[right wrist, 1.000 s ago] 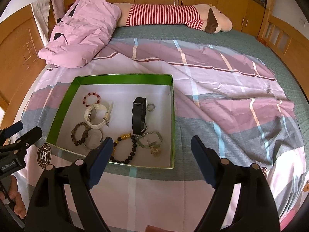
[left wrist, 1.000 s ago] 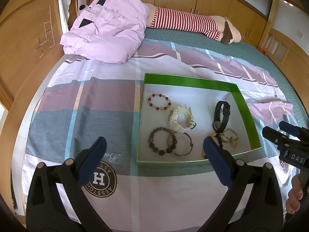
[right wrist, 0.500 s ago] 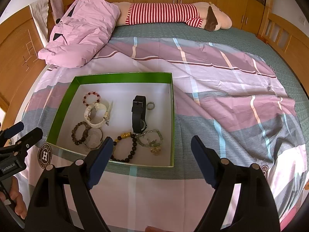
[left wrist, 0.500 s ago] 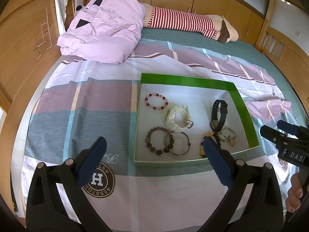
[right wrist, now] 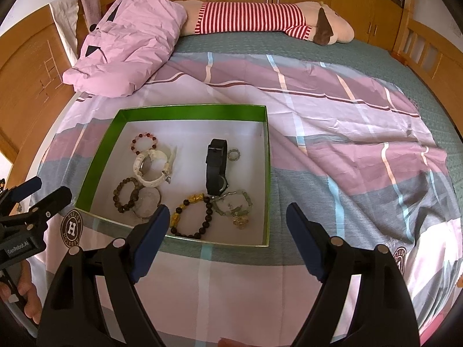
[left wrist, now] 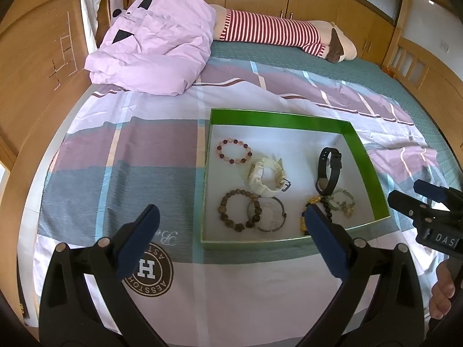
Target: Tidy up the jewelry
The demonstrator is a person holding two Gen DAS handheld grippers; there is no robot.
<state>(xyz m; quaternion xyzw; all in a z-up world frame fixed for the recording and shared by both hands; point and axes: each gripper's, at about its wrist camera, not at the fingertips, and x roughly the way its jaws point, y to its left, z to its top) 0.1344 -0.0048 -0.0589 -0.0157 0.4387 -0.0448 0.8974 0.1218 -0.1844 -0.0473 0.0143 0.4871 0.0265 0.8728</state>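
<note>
A green box (left wrist: 277, 121) with a white floor sits on a striped bed sheet (left wrist: 144, 150), and all the jewelry is inside it. Everything here is told from the box.

In the far left part of the box lies a pink and red bead bracelet (left wrist: 233, 151). Just in front of it is a white watch (left wrist: 267, 175). Near the front left corner is a brown bead bracelet (left wrist: 238, 212), and a thin clear bangle (left wrist: 270, 214) lies partly over its right side. On the right side of the box is a black watch (left wrist: 328, 170). In front of the black watch are a pale green bracelet (left wrist: 343, 202) and a black and gold bead bracelet (right wrist: 192, 215), touching each other. A small ring (right wrist: 233, 154) lies just to the right of the black watch's strap.

The left gripper (left wrist: 230, 238) hangs over the sheet at the front of the box, its blue fingers wide apart with nothing between them. The right gripper (right wrist: 227, 238) hangs over the front right corner of the box, also spread wide and holding nothing.

Far behind the box lie a pink quilt (left wrist: 156, 43) and a plush toy in a red striped shirt (left wrist: 272, 30). A round badge with an H (left wrist: 150, 270) is printed on the sheet just left of the box's front
</note>
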